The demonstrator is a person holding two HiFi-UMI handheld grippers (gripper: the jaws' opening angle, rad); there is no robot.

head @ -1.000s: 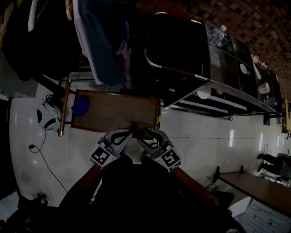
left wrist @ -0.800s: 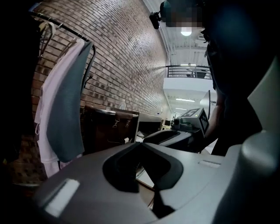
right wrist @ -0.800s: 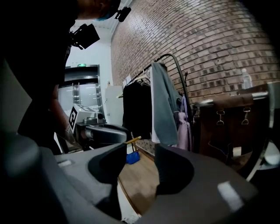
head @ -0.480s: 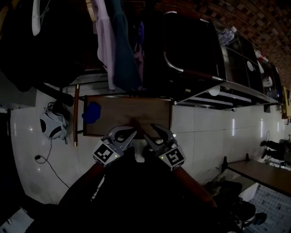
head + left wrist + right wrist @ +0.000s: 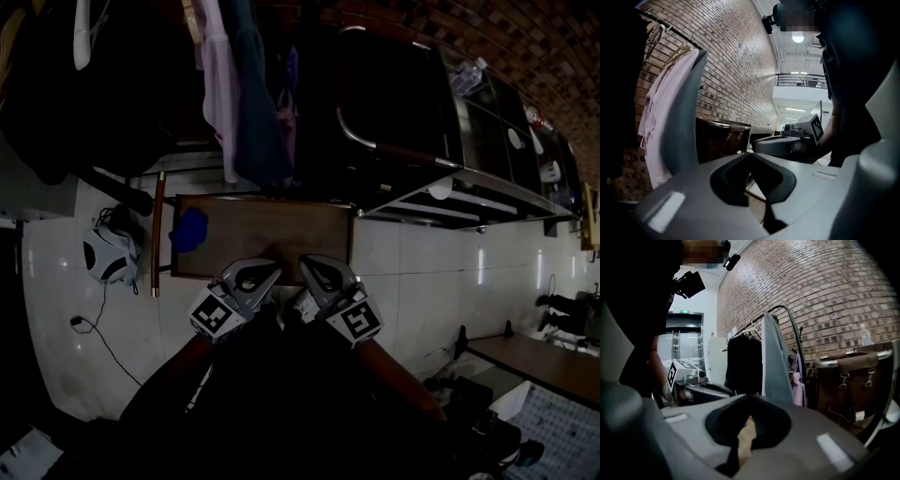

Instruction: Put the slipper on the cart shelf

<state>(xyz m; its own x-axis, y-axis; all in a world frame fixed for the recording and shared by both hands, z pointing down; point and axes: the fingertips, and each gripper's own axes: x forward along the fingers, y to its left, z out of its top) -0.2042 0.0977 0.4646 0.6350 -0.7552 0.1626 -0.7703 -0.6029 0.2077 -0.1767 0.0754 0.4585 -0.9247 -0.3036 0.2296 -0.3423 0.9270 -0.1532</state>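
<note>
Jaws: just closed on right gripper [image 5: 309, 272], nothing betw. them; shut & empty on left gripper [image 5: 258, 275] too. Blue slipper [image 5: 190, 229] lying at left end of wooden cart shelf [image 5: 272, 232], apart from both grippers. Looks released already, so prob. task done, only pulling back left.

Hanging clothes [image 5: 246, 94], brick wall [image 5: 736, 56], tiled floor [image 5: 422, 272]

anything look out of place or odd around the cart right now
Mildly: a black-and-white object lies on the floor tiles left of the cart shelf, with a loose cable trailing nearby. Nothing looks spilled or damaged.
</note>
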